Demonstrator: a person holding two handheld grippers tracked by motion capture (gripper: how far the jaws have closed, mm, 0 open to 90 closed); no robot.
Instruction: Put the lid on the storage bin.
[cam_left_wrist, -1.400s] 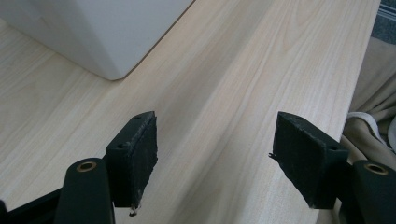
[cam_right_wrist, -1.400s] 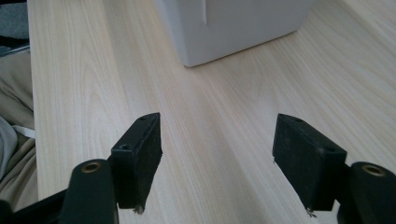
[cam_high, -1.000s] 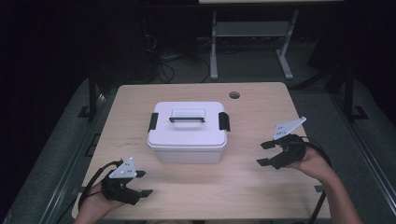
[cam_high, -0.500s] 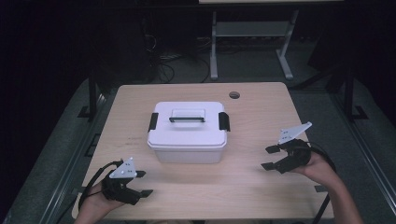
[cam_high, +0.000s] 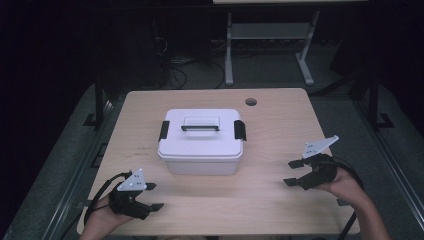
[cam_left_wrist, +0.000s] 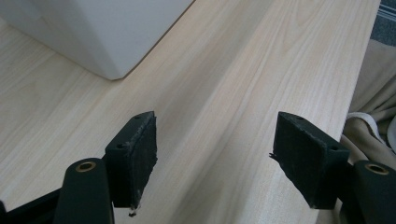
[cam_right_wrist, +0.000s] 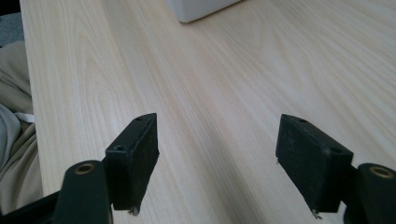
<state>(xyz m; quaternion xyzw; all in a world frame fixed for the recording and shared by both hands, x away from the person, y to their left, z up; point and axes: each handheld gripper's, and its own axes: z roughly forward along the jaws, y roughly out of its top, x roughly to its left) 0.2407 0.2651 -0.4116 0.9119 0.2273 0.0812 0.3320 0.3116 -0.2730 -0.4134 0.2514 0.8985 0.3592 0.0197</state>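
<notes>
High view over a pale wooden table (cam_high: 280, 210): at the near left corner the left gripper (cam_high: 152, 196) rests low on the wood, jaws spread with nothing between them; at the near right the right gripper (cam_high: 294, 173) hangs just above the surface, likewise spread and empty. Both point inward toward the white storage box (cam_high: 201, 152), which sits at the table's middle, well apart from either tool, its lid (cam_high: 200, 136) on, a black latch (cam_high: 163, 131) at each end and a handle (cam_high: 200, 123) lying flat on top. Farther off, a cable hole (cam_high: 251, 102) marks the far edge. Risk ahead: a one-sided approach could likely shove the light box across the smooth wood rather than grip it.
</notes>
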